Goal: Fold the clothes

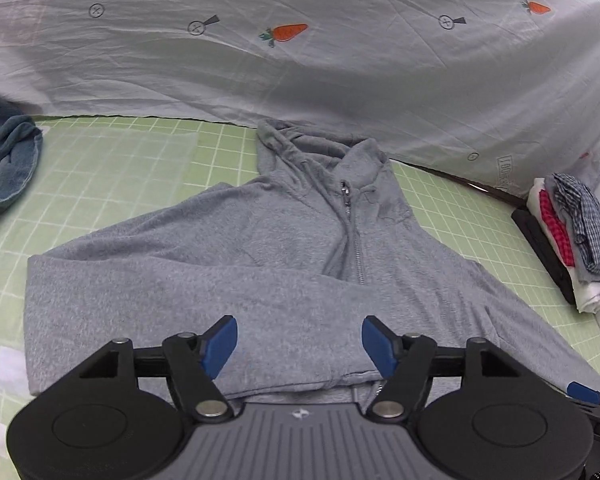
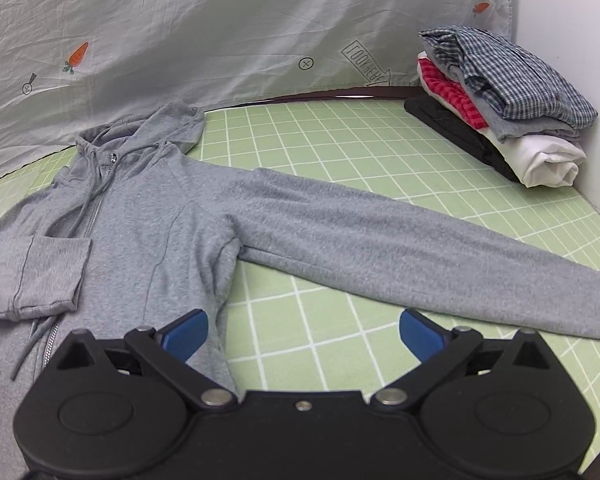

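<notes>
A grey hoodie (image 2: 148, 216) is spread zipper-up on the green grid mat (image 2: 340, 148); one sleeve (image 1: 172, 292) is seen folded across the chest, the other sleeve (image 2: 400, 252) is left outstretched, so folding is judged barely begun. Beside a finished stack (image 2: 500, 104), the left gripper (image 1: 299, 346) is held released over the hem, the right gripper (image 2: 303, 334) released, probably just above the mat.

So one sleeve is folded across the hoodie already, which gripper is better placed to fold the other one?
Right. The right gripper hangs open just short of the outstretched sleeve, while the left gripper sits over the folded sleeve on the opposite side.
</notes>
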